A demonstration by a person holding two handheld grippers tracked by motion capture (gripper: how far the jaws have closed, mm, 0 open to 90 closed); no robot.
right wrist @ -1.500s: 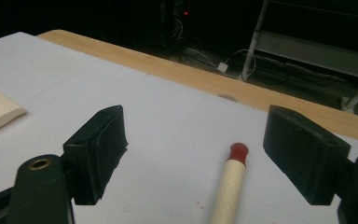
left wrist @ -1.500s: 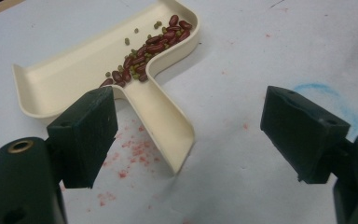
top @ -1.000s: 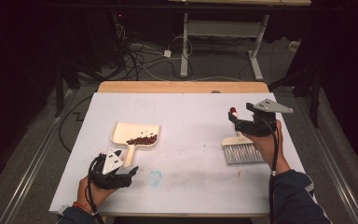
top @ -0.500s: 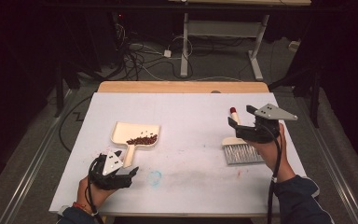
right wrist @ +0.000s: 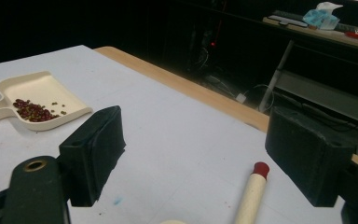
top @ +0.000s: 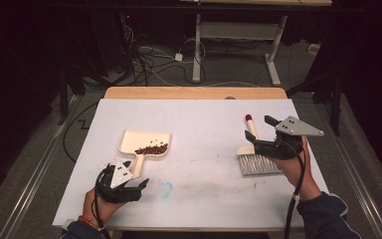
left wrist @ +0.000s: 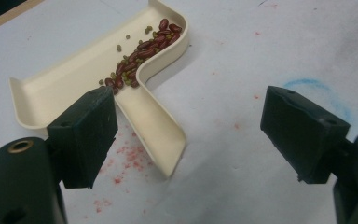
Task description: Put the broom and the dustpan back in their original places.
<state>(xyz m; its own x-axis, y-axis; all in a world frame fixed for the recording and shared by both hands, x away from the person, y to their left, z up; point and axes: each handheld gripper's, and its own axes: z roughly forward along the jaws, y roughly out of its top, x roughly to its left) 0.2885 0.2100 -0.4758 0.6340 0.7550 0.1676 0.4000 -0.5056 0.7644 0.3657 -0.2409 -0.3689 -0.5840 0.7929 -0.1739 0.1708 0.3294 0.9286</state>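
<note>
Both hand-held grippers gape, holding nothing.
Left hand-held gripper (top: 138, 183) nears the bean-filled dustpan (top: 144, 143); right hand-held gripper (top: 258, 130) hovers over the brush (top: 257, 162).

You're at a lab-style recording bench, white sheet over a wooden table (top: 194, 93), tangled cables (top: 149, 59) on grey carpet beyond you, metal-legged desk (top: 234, 37) behind, dark curtained surroundings, tissue box (right wrist: 324, 14) on a far shelf.
</note>
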